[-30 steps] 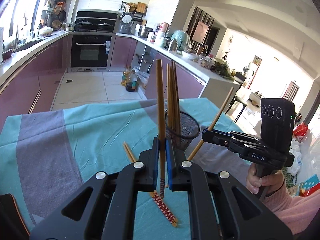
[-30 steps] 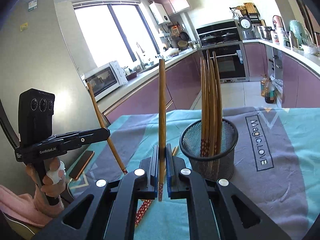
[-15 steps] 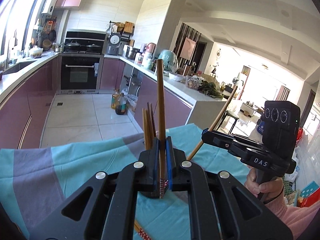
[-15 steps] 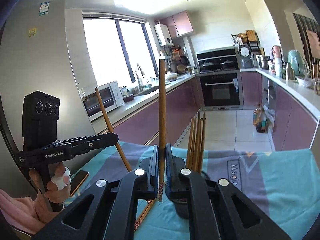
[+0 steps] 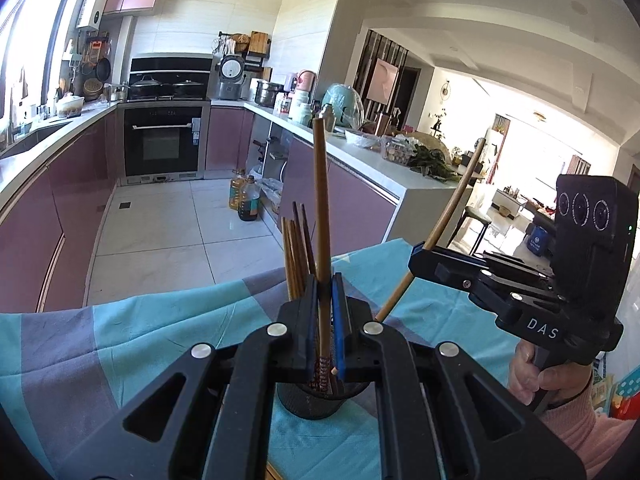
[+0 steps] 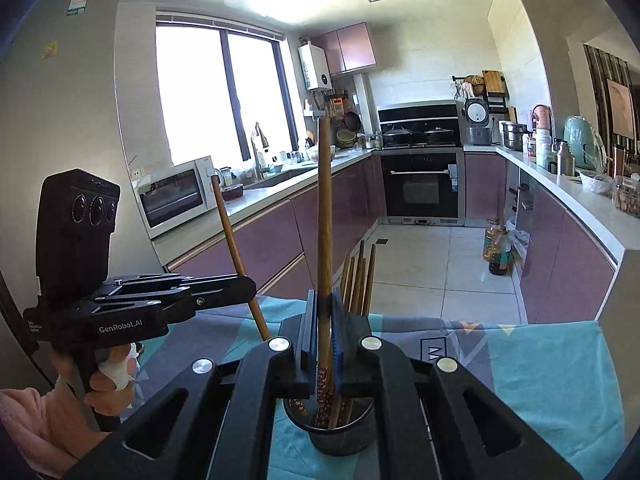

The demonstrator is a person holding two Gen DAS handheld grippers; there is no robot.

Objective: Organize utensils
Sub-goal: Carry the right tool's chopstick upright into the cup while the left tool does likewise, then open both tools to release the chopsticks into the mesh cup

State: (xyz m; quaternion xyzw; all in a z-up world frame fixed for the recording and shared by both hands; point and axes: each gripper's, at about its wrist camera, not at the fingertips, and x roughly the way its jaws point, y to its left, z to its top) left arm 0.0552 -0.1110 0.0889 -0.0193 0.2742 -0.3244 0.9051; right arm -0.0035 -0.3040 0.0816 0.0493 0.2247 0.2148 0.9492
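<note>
The left tongs are closed on one wooden chopstick, which is held nearly upright, its patterned end hanging just over the black mesh holder. In the holder, several other chopsticks are already standing. The holder is placed on the bench, which is covered with a teal and grey cloth.

The right tongs are also closed on a single chopstick; it is kept almost vertical, and its patterned lower end is seen directly above the opening of the same mesh holder. In the right wrist view, the left tongs are seen at the left side, gripped by a hand with a pink sleeve, and their chopstick is slanted. In the left wrist view, the right tongs are seen at the right, with their chopstick leaning away. Whether either chopstick tip is touching the holder cannot be told.
</note>
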